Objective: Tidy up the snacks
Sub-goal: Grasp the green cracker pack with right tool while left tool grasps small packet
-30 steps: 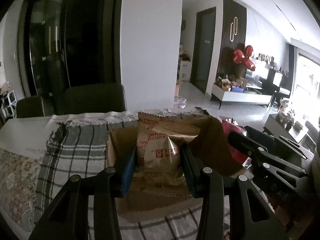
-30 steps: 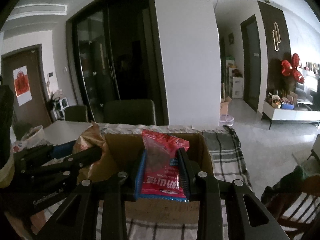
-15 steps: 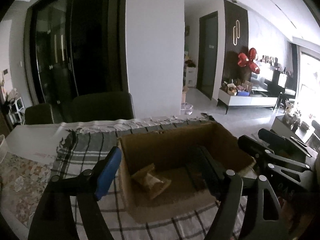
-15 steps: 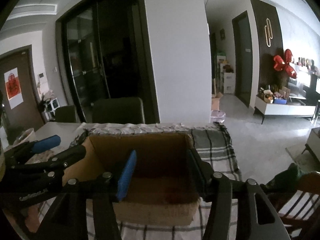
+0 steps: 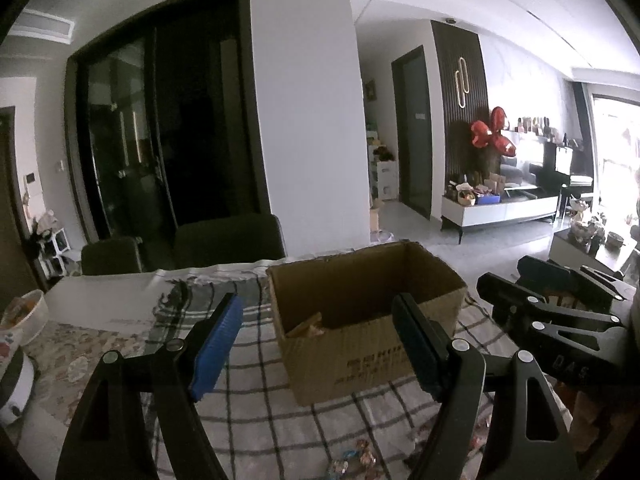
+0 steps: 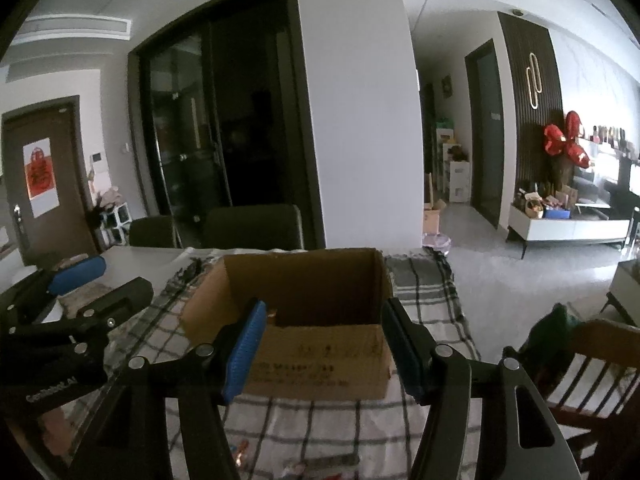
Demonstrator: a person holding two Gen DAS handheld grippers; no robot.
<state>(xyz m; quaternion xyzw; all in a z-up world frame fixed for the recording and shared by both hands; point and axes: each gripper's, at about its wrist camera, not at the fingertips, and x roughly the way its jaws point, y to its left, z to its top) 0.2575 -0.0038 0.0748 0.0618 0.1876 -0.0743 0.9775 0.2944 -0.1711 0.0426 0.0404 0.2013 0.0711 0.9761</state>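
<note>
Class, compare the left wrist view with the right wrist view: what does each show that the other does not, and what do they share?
Only the left wrist view shows a white bowl at the table's left edge and a snack packet inside the box. Only the right wrist view shows a brown door with a red poster and a wooden chair. Both share the open cardboard box on the checked cloth, with both grippers' jaws open and empty.

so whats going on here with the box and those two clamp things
A person is sorting snacks into a cardboard box on a checked cloth, with a two-finger gripper in each hand. At this moment the left gripper and the right gripper are both open and empty, just short of the box. A tan snack packet lies inside the box. A few small wrapped snacks lie loose on the cloth near the grippers.
</note>
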